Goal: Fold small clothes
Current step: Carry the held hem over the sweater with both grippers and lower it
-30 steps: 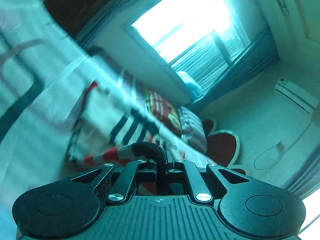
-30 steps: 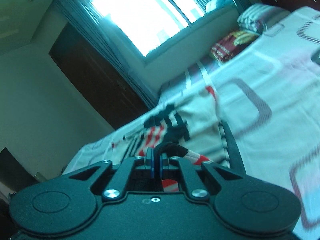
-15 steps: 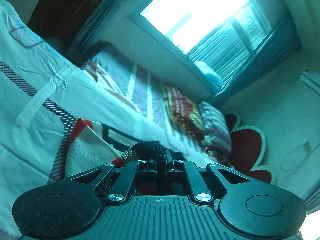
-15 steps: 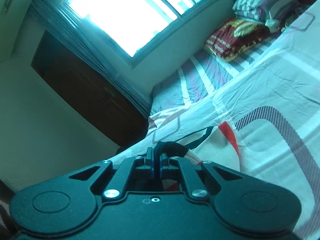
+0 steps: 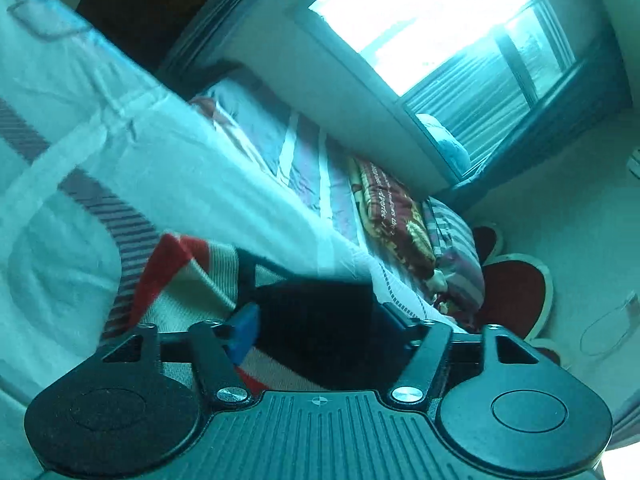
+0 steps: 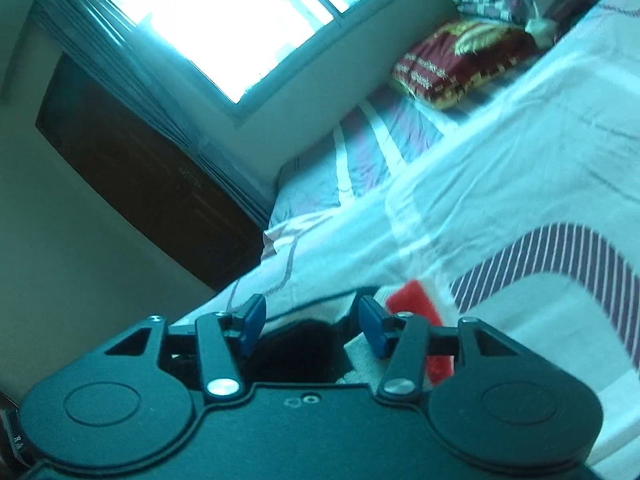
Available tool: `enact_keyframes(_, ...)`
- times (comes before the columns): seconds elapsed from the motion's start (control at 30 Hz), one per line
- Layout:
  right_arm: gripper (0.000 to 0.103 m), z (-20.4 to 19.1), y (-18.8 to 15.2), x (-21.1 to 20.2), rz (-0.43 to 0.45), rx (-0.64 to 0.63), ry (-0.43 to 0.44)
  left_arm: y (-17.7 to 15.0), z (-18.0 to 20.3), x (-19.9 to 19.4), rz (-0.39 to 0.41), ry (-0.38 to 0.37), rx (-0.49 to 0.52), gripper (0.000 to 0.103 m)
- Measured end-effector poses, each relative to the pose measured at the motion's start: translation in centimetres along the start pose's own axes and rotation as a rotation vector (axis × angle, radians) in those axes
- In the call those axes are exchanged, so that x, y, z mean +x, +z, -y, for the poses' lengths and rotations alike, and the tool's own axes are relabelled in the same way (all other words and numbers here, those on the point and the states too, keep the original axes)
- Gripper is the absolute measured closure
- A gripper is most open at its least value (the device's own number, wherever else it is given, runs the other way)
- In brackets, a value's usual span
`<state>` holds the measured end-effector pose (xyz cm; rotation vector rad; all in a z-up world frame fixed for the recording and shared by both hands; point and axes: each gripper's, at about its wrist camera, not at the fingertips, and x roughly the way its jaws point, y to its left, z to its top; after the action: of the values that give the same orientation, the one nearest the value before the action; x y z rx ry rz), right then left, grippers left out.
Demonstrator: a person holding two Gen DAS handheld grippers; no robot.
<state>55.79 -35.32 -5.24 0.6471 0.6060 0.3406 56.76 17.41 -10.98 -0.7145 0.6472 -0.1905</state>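
Red, cream, black garment [image 5: 192, 280], apparently folded, on bed.

Light source: window [image 5: 424, 28], daylight, blown out to flat white, no detail in the panes.
Colour: strong teal cast over both views; reds of the garment [image 5: 168, 264] dulled.
Brightness: bedspread [image 6: 500, 184] brightly lit near the glass; dark wooden door [image 6: 132, 168] nearly black.
Shadow: dark fabric between the left fingers [image 5: 244, 332] without visible texture.
Blur: smeared motion on bedspread stripes and cushion [image 6: 452, 68]; gripper bodies sharp.
Distortion: heavy fisheye bending, walls and window frame curved toward the edges.
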Motion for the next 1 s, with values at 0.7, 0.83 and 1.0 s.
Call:
enact_keyframes(0.7, 0.098, -6.9, -3.1, 3.6, -0.118, -0.613, -0.266, -1.5, 5.1, 0.9, 0.001, 0.263, 0.555, 0.096)
enact_keyframes(0.83, 0.098, -6.1, -2.3, 1.6, -0.034, -0.6, -0.257, -0.8, 6.0, 0.4, 0.045, 0.273, 0.604, 0.096)
enact_keyframes(1.0, 0.098, -4.5, -2.6, 3.6, -0.099, -0.559, -0.315, -0.5, 4.8, 3.0, -0.053, 0.343, 0.569, 0.096)
